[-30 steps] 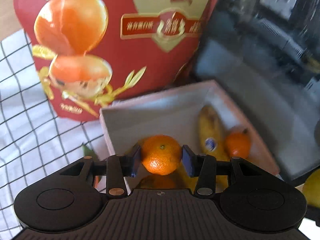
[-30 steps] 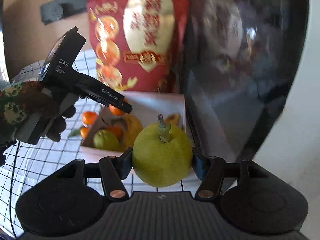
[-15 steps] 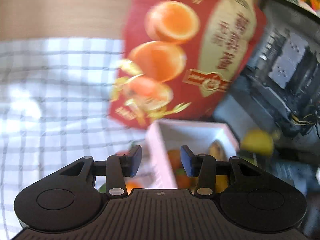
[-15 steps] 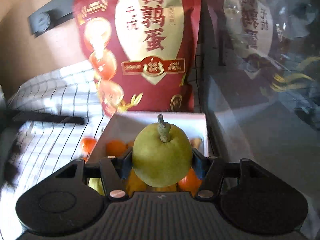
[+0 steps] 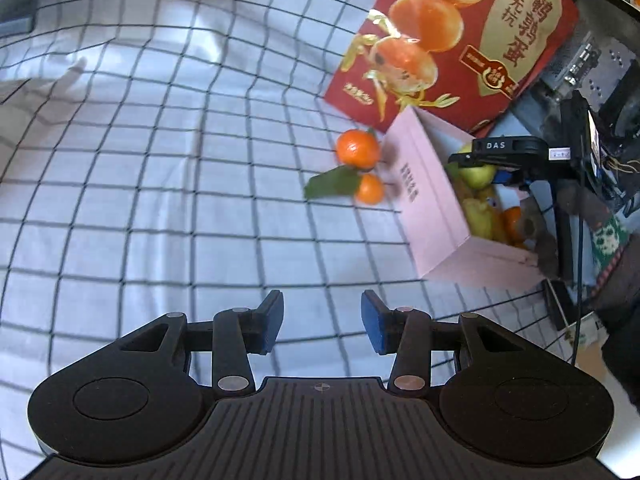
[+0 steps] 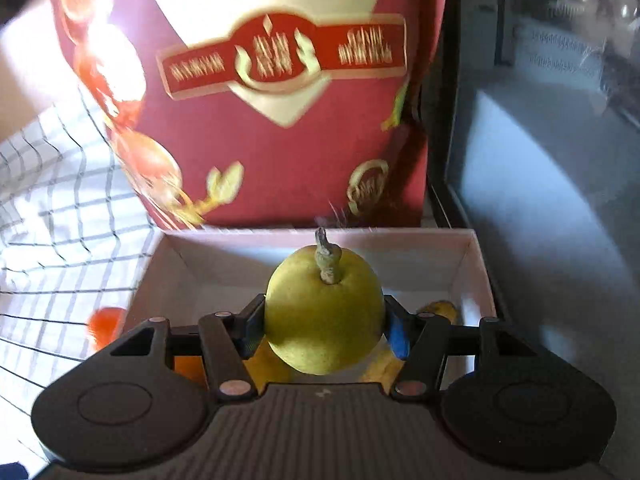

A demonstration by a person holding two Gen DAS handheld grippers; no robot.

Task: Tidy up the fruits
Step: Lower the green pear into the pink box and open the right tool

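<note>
Left gripper (image 5: 322,322) has swung away from the pink box (image 5: 430,204) since a second ago; the mandarin it held then is gone from its jaws, which now stand apart with nothing between them, over the checked cloth (image 5: 160,160). Right gripper (image 6: 323,328) has closed in on the box (image 6: 476,264) and is clamped on the yellow-green pear (image 6: 324,312), stem up, above the open compartment.

Left wrist view alone shows two loose mandarins (image 5: 357,150) with a green leaf (image 5: 332,184) just beside the box's outer wall, fruit packed inside the box, and the right gripper (image 5: 472,168) from the side. Right wrist view shows the box interior, blurred.

Red printed carton (image 5: 460,40) stands behind the box; dark computer case (image 5: 592,60) beside it.
</note>
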